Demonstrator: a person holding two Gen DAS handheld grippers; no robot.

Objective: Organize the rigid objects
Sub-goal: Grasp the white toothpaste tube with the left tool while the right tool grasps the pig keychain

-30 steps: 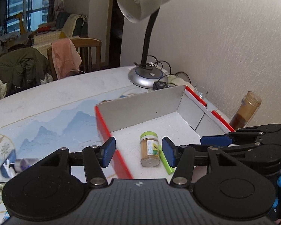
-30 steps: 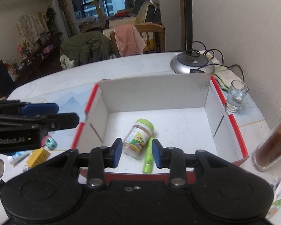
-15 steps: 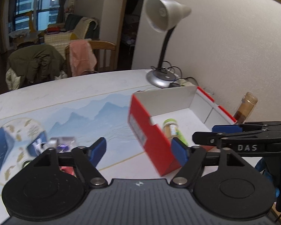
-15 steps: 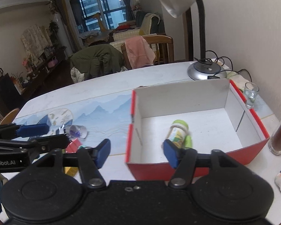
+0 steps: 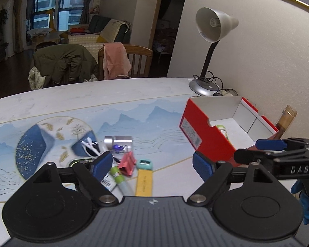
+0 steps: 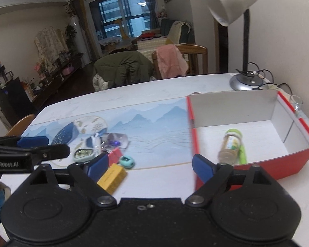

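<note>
- The left gripper (image 5: pixel 152 164), blue-padded and spread wide with nothing held, hangs above a cluster of small items on the white worktop (image 5: pixel 92 100) with its blue mountain print.
- The right gripper (image 6: pixel 150 164) is likewise wide apart and empty, its right finger near the corner of the red cardboard box (image 6: pixel 278 162) with white inside.
- In the box lie a clear spice jar with a pale green lid (image 6: pixel 230 146) on its side and, touching it, a lime-green marker (image 6: pixel 242 154).
- Left of the box, well apart from it, the cluster includes a yellow rectangular box (image 5: pixel 144 182), a teal pencil sharpener (image 5: pixel 144 164), a red binder clip (image 5: pixel 127 163), a silver-capped clear bottle (image 5: pixel 118 141) and a green-capped tube (image 5: pixel 118 175).
- A silver desk lamp (image 5: pixel 213 24) stands beyond the box, by the wall.
</note>
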